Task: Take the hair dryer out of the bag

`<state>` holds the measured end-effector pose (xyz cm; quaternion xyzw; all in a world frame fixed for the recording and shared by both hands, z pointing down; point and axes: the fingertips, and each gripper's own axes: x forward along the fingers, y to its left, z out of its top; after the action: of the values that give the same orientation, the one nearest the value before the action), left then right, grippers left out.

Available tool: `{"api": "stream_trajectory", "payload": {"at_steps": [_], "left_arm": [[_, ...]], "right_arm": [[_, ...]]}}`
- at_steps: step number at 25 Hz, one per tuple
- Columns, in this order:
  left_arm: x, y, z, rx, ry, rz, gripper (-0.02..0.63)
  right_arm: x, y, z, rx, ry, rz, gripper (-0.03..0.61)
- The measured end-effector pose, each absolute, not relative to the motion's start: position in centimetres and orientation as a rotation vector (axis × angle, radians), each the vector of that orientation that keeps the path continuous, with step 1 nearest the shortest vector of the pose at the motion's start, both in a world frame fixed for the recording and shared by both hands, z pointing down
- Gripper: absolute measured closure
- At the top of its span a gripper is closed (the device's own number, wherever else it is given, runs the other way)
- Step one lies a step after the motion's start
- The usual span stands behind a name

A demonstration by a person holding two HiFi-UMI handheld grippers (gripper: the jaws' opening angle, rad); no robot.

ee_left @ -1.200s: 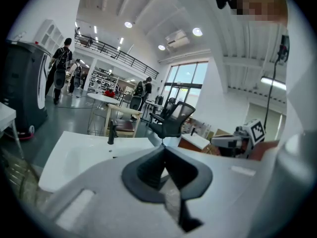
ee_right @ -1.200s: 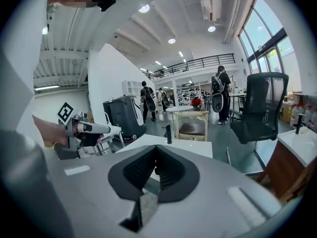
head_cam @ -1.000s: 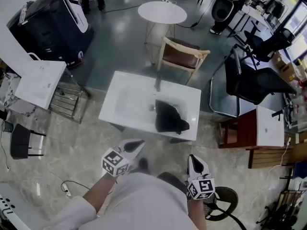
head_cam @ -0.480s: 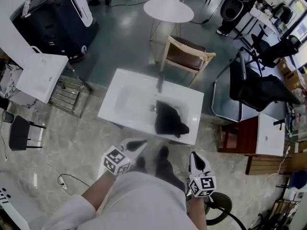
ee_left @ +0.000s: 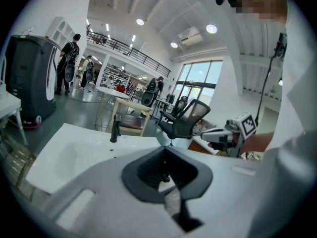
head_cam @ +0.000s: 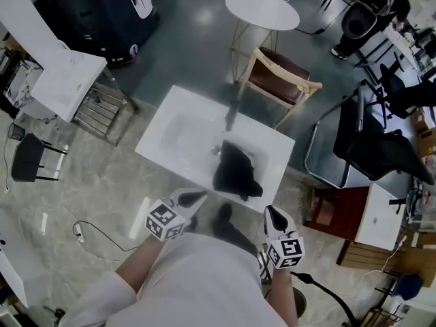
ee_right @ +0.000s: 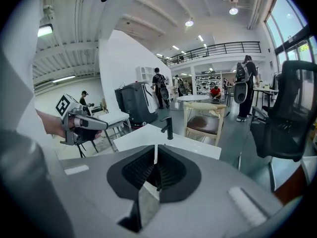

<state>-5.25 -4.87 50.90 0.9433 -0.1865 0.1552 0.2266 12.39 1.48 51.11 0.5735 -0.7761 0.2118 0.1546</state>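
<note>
The hair dryer is not visible; I judge it to be inside the black bag (head_cam: 237,172). At lower frame, the left gripper (head_cam: 200,197) has its fingers shut and empty, while the right gripper (head_cam: 271,214) has fingers just opening on nothing. This is the approach step. Next, reach the bag lying mid-frame on the white tabletop (head_cam: 177,133) and open it.

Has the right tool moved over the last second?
Yes. The right tool, jaws opening with nothing between them, has come forward toward the near edge of the white basin table, where the black bag lies.
</note>
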Motion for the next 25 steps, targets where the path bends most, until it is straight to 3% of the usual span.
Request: {"api": "stream_trajectory", "payload": {"at_steps": [15, 23, 25], "left_arm": [[0.4, -7.0, 57.4, 2.453, -0.582, 0.493, 0.612], [1.5, -7.4, 61.2, 2.361, -0.634, 0.521, 0.612], [1.6, -7.3, 61.9, 2.343, -0.637, 0.522, 0.587]], "right_arm": [[15.7, -5.3, 61.8, 1.196, -2.254, 0.771, 0.528], [14.1, -6.1, 69.4, 0.916, -2.209, 0.835, 0.479], [13.6, -6.1, 70.6, 0.844, -2.203, 0.823, 0.462]]}}
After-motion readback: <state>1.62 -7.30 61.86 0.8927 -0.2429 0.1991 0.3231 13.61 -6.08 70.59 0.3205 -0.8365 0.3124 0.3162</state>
